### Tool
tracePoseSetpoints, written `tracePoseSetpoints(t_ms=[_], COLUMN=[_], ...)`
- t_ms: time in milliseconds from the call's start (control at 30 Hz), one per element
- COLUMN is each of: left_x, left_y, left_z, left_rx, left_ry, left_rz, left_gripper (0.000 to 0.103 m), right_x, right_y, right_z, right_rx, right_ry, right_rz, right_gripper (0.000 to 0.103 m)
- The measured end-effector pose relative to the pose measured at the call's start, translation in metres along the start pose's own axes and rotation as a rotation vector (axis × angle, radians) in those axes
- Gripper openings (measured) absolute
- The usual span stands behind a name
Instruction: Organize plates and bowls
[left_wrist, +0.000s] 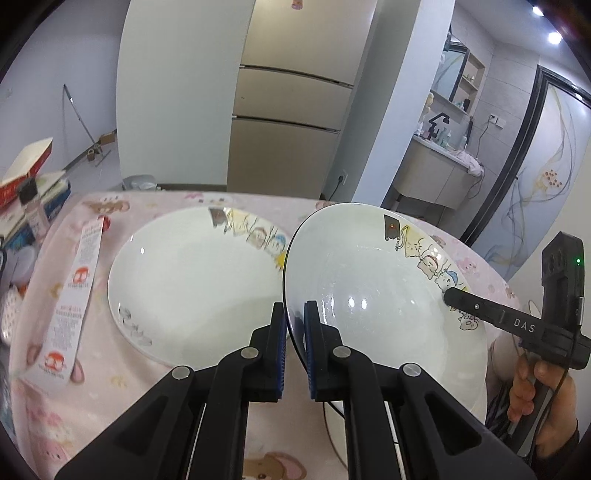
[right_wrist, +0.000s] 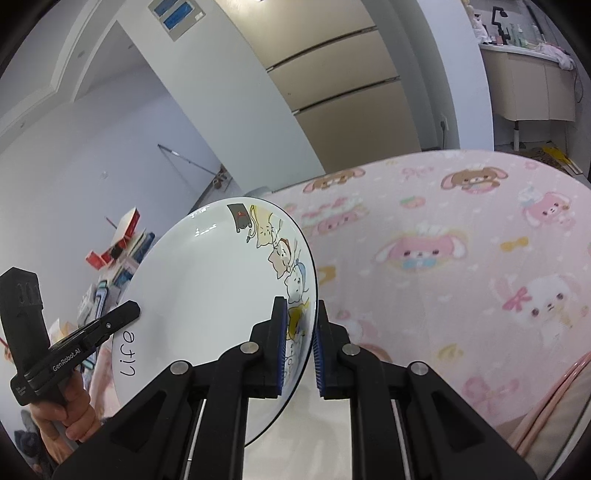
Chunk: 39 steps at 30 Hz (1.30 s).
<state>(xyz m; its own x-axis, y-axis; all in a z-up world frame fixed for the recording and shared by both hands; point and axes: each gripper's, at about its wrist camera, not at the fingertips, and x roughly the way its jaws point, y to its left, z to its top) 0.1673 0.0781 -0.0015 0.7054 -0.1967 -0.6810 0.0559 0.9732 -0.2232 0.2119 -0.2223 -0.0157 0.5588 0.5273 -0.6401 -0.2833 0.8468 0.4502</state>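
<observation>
A white deep plate with cartoon cats along its rim (left_wrist: 376, 295) hangs tilted above the table, held from both sides. My left gripper (left_wrist: 295, 310) is shut on its left rim, the blue pads pressing the edge. My right gripper (right_wrist: 299, 306) is shut on the opposite rim of the same plate (right_wrist: 207, 295), which carries the word "Life". Each gripper also shows in the other's view: the right gripper (left_wrist: 452, 295) and the left gripper (right_wrist: 131, 308). A second matching plate (left_wrist: 195, 280) lies flat on the table, just left of the held one.
The table (right_wrist: 461, 258) is covered by a pink cartoon-rabbit cloth. A long printed carton (left_wrist: 79, 295) lies left of the flat plate. Boxes and a small bottle (left_wrist: 31, 206) crowd the far left edge. A person's hand (left_wrist: 535, 398) grips the right tool. A beige fridge (left_wrist: 291, 129) stands behind.
</observation>
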Motion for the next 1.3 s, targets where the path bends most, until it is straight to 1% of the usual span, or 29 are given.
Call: tracePoseSetpoints(t_ms=[200, 533, 633, 767, 900, 933, 1033, 1167, 1300], left_x=[0.004, 0.008, 0.008, 0.005, 0.006, 0.006, 0.005, 0.006, 0.006], left_y=[0.003, 0.01, 0.008, 0.001, 0.0, 0.0, -0.002, -0.003, -0.004], left_z=[-0.017, -0.026, -0.029, -0.029, -0.028, -0.028, -0.028, -0.029, -0.029], left_rx=[-0.009, -0.016, 0.004, 0.033, 0.044, 0.046, 0.055, 0.065, 0.074], left_ry=[0.006, 0.015, 0.009, -0.003, 0.002, 0.001, -0.002, 0.001, 0.001], left_rz=[0.019, 0.027, 0.041, 0.053, 0.057, 0.058, 0.066, 0.069, 0.07], left_gripper=[0.009, 0.01, 0.01, 0.01, 0.01, 0.01, 0.01, 0.01, 0.01], right_x=[0.01, 0.021, 0.022, 0.025, 0.024, 0.024, 0.025, 0.024, 0.023], right_y=[-0.002, 0.002, 0.002, 0.002, 0.0, 0.001, 0.006, 0.016, 0.023], right_z=[-0.008, -0.013, -0.014, -0.015, -0.016, -0.016, -0.017, -0.021, -0.024], right_rx=[-0.005, -0.035, -0.036, -0.042, -0.043, -0.047, -0.082, -0.158, -0.231], right_ry=[0.034, 0.081, 0.09, 0.124, 0.122, 0.124, 0.145, 0.167, 0.181], right_rz=[-0.006, -0.027, -0.029, -0.037, -0.045, -0.047, -0.061, -0.102, -0.149], right_gripper=[0.013, 0.014, 0.015, 0.02, 0.02, 0.022, 0.027, 0.033, 0.036])
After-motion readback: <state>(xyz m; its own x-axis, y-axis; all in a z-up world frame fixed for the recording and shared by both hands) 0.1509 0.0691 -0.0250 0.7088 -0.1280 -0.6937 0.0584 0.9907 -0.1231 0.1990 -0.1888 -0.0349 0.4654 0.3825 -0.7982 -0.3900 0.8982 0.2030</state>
